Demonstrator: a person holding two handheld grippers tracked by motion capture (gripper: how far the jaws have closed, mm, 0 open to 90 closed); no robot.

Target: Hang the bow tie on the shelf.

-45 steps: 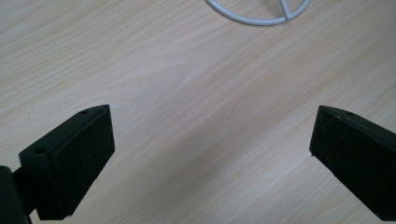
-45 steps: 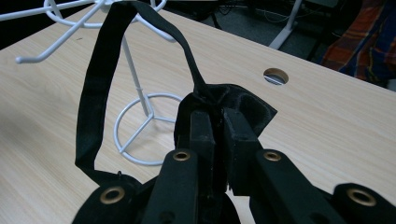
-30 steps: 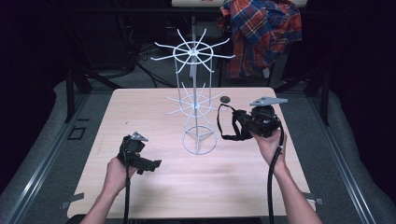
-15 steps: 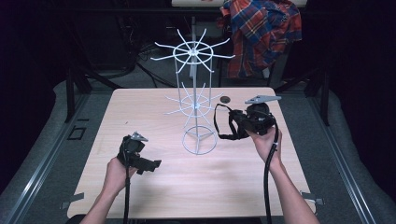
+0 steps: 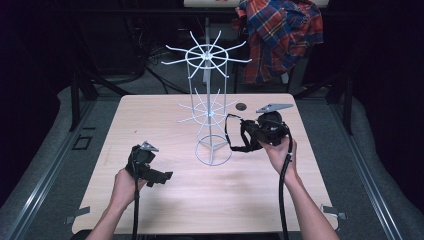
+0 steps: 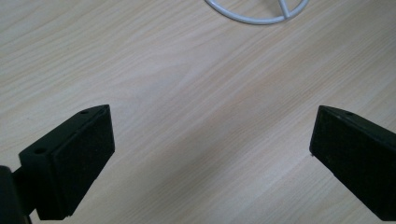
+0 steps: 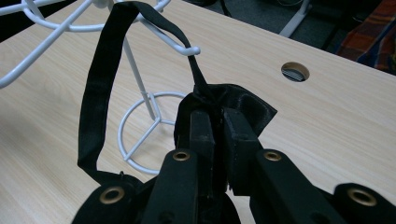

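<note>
The right gripper (image 7: 217,140) pinches a black strap (image 7: 100,88) – its loop rises above the fingers toward 1 hook (image 7: 187,48) of the rack (image 5: 212,107); the left gripper (image 6: 210,154) rests wide open.

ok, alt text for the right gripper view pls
The right gripper, jaws shut, pinches a black fabric item whose strap loops up over a hooked arm of a white wire rack. Behind lies a light wooden table with a round cable hole.
</note>
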